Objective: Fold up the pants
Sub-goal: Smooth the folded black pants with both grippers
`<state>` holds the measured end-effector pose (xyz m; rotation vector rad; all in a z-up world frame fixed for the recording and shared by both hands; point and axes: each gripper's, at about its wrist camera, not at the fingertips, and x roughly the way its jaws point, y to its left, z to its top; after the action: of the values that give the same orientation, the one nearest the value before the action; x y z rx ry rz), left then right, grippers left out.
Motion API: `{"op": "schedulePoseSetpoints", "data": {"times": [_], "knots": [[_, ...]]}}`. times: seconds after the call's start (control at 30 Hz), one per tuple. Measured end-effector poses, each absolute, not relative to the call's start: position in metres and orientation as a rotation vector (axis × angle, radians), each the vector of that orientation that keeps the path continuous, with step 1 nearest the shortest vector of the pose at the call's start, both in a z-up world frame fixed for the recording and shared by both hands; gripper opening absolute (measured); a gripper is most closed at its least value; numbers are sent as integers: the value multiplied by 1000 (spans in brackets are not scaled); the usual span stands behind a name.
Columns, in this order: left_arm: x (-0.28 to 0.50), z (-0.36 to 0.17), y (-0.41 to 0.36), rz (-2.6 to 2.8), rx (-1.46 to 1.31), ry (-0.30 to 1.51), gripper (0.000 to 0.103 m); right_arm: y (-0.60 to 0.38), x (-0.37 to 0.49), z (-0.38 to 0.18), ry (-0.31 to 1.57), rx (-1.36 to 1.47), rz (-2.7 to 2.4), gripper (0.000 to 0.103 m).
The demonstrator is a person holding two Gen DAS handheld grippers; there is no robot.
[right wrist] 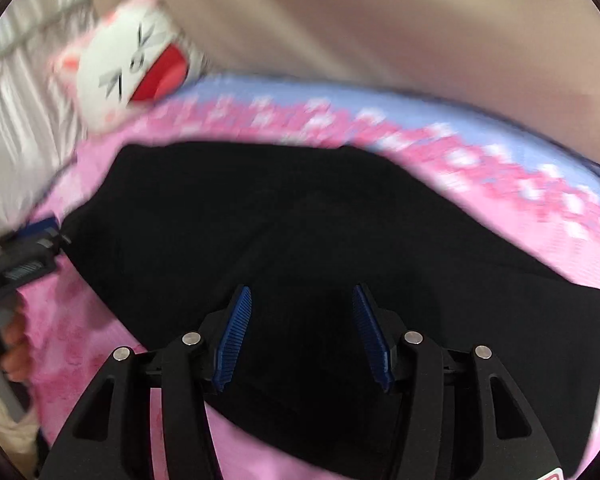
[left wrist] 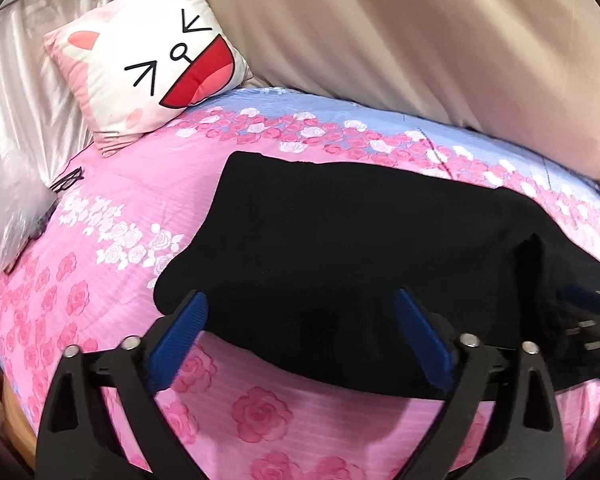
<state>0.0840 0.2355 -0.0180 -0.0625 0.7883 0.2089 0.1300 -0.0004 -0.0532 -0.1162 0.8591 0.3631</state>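
The black pants (left wrist: 340,248) lie folded in a thick stack on the pink rose bedspread (left wrist: 132,208). My left gripper (left wrist: 300,300) is open, its blue fingers (left wrist: 184,328) spread over the stack's near left edge, holding nothing. The right gripper shows at the far right edge of this view (left wrist: 588,300). In the blurred right wrist view the pants (right wrist: 300,220) fill the middle. My right gripper (right wrist: 302,292) is open above their near part, empty. The left gripper (right wrist: 28,256) and a hand appear at the left edge.
A cat-face pillow (left wrist: 152,60) leans at the head of the bed, also in the right wrist view (right wrist: 132,64). A beige curtain (left wrist: 420,40) hangs behind. Black glasses (left wrist: 68,180) and a plastic bag (left wrist: 16,220) lie at the bed's left edge.
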Motion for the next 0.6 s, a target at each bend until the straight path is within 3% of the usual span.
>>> {"op": "schedulePoseSetpoints", "data": {"times": [0.17, 0.37, 0.6], "knots": [[121, -43, 250, 299, 28, 846, 97, 4, 137, -35, 865, -82, 363, 54], [111, -24, 283, 315, -53, 775, 97, 34, 143, -6, 832, -86, 442, 54], [99, -14, 306, 335, -66, 771, 97, 146, 205, -50, 997, -236, 636, 52]]}}
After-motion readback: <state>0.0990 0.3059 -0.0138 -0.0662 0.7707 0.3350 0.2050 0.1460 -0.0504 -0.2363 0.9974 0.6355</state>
